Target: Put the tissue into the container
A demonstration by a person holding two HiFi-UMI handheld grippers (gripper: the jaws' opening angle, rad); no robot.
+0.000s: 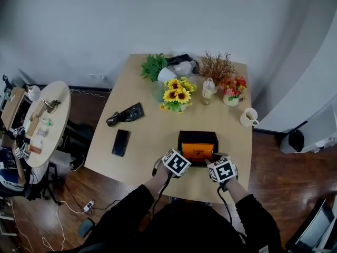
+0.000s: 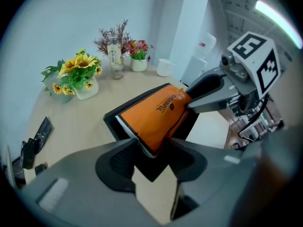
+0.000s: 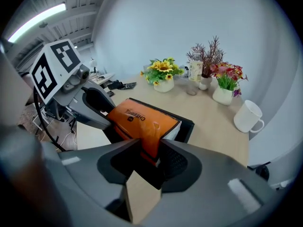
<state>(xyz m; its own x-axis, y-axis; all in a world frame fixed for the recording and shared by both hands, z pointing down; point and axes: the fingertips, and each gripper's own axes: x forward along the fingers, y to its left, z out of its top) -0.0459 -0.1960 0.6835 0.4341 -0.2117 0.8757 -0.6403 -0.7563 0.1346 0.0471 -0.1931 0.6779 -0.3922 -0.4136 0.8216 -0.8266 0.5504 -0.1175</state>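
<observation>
Insertion is under way. The left gripper (image 2: 151, 146) and right gripper (image 3: 149, 148) each have their fingers clamped on an end of the orange tissue pack (image 2: 158, 112), which sits tilted and partly inside the black container (image 1: 197, 136). The next move probably calls for levelling the pack, pressing it down, then releasing.

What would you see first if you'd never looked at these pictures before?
The bright orange tissue pack, pinched at its two ends by the left gripper and the right gripper, at the black container near the table's front edge. Next, the yellow sunflowers farther back, near the table's middle.
</observation>
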